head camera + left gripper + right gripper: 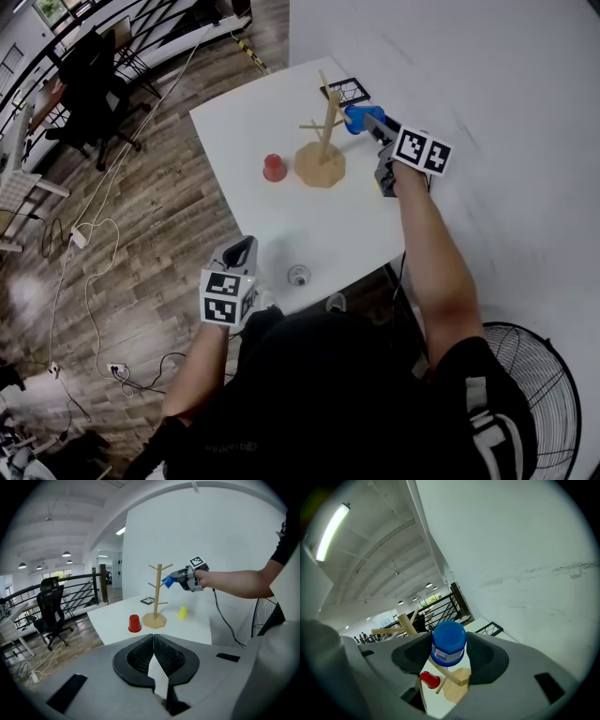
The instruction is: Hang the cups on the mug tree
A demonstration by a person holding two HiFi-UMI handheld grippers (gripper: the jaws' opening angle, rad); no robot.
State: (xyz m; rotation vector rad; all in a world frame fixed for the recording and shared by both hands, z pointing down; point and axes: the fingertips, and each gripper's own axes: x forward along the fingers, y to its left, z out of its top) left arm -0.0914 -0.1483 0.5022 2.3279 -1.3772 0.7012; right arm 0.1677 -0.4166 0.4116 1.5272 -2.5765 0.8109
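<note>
Head view: yellow cup [380,190] right of mug tree [322,141] mostly hidden behind my right gripper [364,120]. Right gripper view: clamped blue cup [448,644] covers part of tree's trunk. Small thing [298,275] before tree unidentifiable.

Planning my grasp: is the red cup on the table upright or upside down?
Upside down: the red cup stands on its wider rim, narrower closed base up, on the table.
</note>
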